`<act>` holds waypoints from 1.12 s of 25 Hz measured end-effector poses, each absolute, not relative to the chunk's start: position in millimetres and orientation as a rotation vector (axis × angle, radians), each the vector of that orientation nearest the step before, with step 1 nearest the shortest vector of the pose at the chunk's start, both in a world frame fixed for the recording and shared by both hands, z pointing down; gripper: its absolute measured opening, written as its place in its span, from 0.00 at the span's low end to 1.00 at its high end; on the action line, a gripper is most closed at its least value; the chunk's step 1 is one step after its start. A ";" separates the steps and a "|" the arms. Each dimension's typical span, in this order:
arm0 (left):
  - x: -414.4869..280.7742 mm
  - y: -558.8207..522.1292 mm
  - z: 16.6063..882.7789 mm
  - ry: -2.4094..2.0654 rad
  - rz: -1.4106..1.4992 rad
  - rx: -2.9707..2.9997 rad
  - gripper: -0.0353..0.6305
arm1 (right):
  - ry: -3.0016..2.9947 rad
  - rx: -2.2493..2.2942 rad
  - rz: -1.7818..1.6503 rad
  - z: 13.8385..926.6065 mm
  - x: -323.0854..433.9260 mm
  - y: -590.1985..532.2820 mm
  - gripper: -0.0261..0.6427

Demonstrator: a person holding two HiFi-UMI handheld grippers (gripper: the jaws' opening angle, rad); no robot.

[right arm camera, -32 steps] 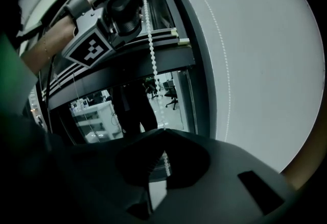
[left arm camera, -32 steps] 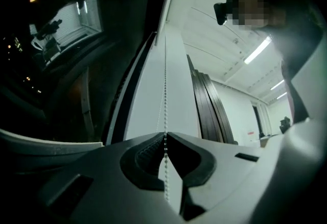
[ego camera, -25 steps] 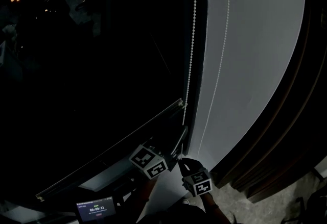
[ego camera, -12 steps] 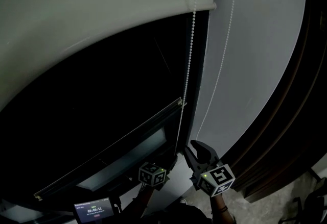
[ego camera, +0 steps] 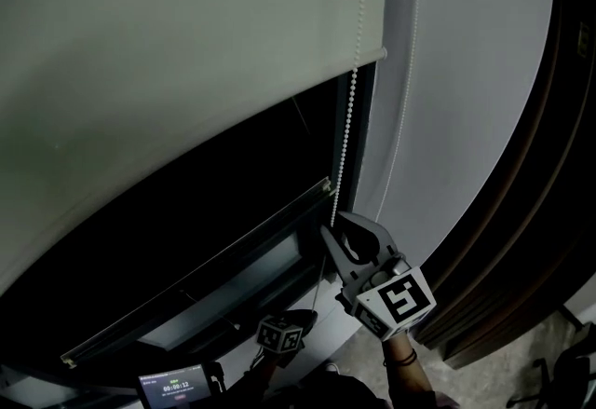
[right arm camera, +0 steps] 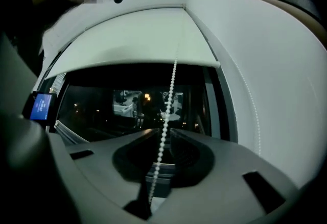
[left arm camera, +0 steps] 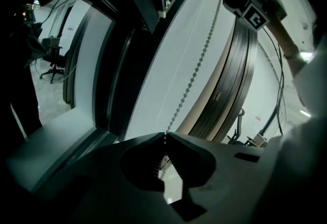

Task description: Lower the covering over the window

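Observation:
A pale roller blind (ego camera: 186, 72) covers the upper part of the dark window; its bottom bar ends near the right frame. A white bead chain (ego camera: 346, 128) hangs beside that frame. My right gripper (ego camera: 339, 226) is raised to the chain. Its jaws have just been opening and stand apart, with the chain (right arm camera: 170, 95) running loose between them. The right gripper (right arm camera: 163, 131) looks up at the blind (right arm camera: 133, 39). My left gripper (ego camera: 305, 315) is low, under the right one. In the left gripper view, the left gripper (left arm camera: 164, 137) is shut on the chain (left arm camera: 202, 59).
A white wall (ego camera: 447, 118) stands right of the window, with a second thin cord (ego camera: 405, 72) on it. Dark curved trim (ego camera: 549, 165) is further right. A tilted window sash (ego camera: 233, 249) sits at the bottom of the window. A small lit screen (ego camera: 172, 387) is at the lower edge.
The blind has come down into view and now covers the upper window. The left gripper has sunk with the chain. The right gripper has opened and risen along the chain.

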State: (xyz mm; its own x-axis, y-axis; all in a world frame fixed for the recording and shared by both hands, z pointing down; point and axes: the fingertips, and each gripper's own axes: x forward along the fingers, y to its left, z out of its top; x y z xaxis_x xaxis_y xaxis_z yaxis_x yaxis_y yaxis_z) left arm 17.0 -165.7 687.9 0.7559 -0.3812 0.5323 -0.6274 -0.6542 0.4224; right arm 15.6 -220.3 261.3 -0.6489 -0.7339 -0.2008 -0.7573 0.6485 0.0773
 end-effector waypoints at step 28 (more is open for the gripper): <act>65.9 -226.4 332.6 -0.707 -0.297 3.015 0.18 | 2.826 -1.591 -0.598 553.1 48.3 -235.5 0.07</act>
